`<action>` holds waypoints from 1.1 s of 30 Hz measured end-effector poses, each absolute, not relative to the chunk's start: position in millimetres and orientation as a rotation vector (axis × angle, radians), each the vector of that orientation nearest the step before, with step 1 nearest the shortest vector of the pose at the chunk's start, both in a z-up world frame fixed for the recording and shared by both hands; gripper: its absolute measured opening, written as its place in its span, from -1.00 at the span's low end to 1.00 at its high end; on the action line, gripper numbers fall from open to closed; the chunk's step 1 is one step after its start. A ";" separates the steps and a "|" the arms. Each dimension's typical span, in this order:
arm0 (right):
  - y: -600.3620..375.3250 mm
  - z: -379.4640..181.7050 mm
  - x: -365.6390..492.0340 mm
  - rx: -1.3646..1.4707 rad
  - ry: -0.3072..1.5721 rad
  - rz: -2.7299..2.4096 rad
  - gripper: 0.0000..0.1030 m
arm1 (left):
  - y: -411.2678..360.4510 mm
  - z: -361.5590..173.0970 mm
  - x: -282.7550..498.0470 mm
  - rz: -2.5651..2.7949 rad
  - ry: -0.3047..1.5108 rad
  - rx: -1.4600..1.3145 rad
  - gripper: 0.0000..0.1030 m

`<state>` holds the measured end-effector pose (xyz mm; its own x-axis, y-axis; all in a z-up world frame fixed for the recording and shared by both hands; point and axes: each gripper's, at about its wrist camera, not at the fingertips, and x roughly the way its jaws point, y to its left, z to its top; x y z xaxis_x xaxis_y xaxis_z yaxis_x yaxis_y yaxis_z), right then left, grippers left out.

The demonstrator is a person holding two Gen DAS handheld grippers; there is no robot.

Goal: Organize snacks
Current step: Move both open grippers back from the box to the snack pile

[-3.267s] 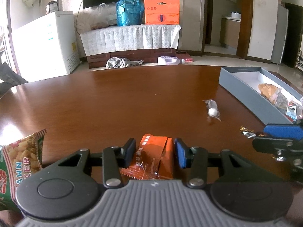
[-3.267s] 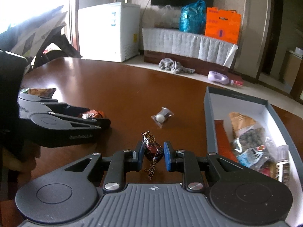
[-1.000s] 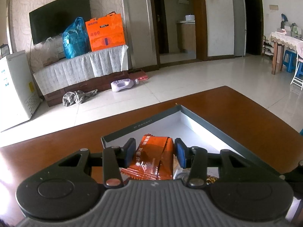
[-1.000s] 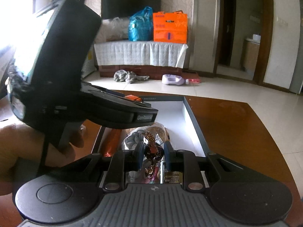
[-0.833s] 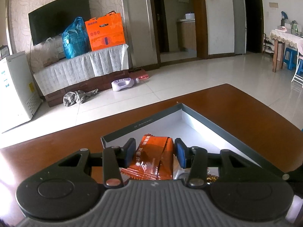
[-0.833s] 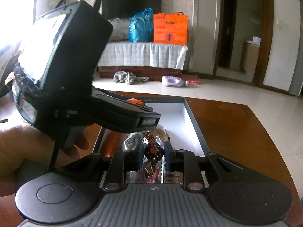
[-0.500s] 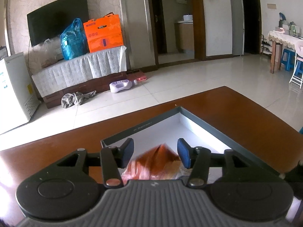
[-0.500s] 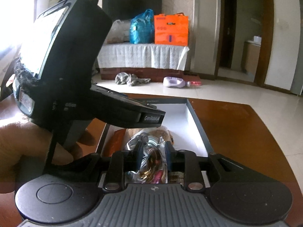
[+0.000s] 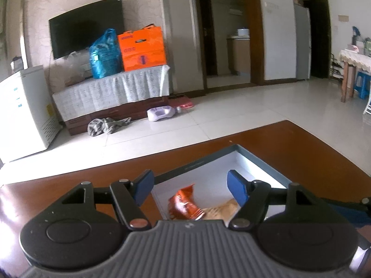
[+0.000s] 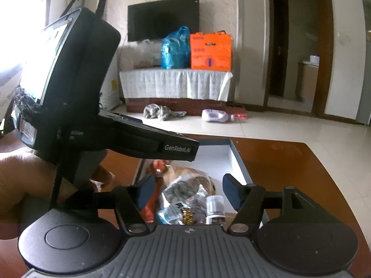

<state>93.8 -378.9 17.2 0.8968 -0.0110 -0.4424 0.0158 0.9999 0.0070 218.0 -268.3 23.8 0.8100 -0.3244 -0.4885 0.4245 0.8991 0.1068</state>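
Snacks (image 10: 185, 194) lie in box (image 9: 262, 159) below 2 opening grippers.

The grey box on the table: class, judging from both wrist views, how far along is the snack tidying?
Done: the grey box already holds an orange packet, a clear bag of dark pieces and a small jar. In hand: nothing; the left gripper and right gripper are opening over the box, with nothing pressed between their pads. Left: unclear, since the rest of the table is out of view.

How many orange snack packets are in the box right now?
2: one orange packet lying below the opening left gripper, another along the box's left wall; others may be hidden.
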 end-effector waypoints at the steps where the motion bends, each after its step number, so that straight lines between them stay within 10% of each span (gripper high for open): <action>1: -377.5 16.6 92.2 0.003 0.456 -0.006 0.32 | -263.3 25.0 216.6 -0.397 0.479 0.215 0.37; 14: -378.5 26.0 89.9 0.098 0.445 -0.065 1.00 | -190.9 33.8 201.5 -0.292 0.500 0.168 0.37; 33: -289.5 41.3 80.6 0.027 0.302 0.091 1.00 | -45.8 26.1 145.6 -0.060 0.493 0.128 0.37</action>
